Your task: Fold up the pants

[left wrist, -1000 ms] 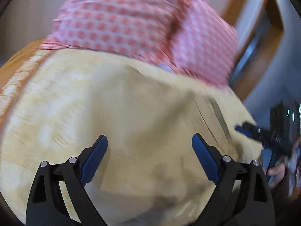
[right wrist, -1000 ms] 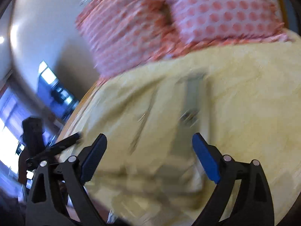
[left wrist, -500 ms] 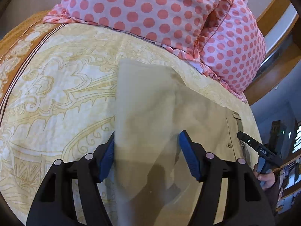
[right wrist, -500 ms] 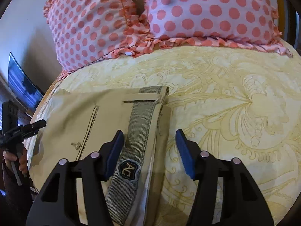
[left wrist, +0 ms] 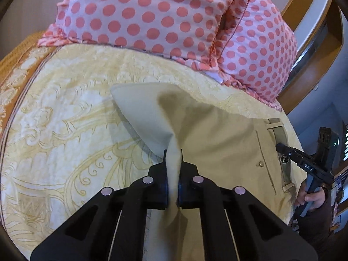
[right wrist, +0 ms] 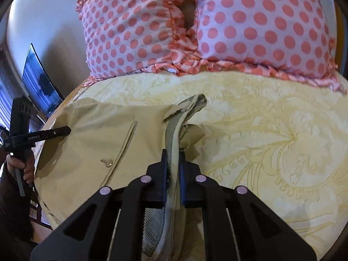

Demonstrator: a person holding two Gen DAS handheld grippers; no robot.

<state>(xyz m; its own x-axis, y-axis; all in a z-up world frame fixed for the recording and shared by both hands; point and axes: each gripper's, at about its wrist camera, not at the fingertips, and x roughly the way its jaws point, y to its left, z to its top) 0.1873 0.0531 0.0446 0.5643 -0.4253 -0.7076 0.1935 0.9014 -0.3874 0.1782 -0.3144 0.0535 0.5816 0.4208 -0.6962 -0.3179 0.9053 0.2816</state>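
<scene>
Gripping the soft, limp pants (left wrist: 217, 134), we clench our left gripper (left wrist: 173, 161) on the leg end and our right gripper (right wrist: 173, 158) on the firmer waistband (right wrist: 174, 130).

Polka-dot pillows (left wrist: 165, 17) wall off the far side; bare bedspread (right wrist: 271, 141) lies open beside the pants (right wrist: 91, 134).

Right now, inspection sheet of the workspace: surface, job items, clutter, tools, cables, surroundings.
Surface: yellow patterned bedspread, on a bed.
Job's things: khaki pants lying on it, waistband bunched, leg end lifted.
Clutter: nothing seen.
Tools: left tool shut on the leg fabric; right tool shut on the waistband.
Cables: nothing seen.
Surroundings: two polka-dot pillows at the head, wooden frame, dark screen.
</scene>
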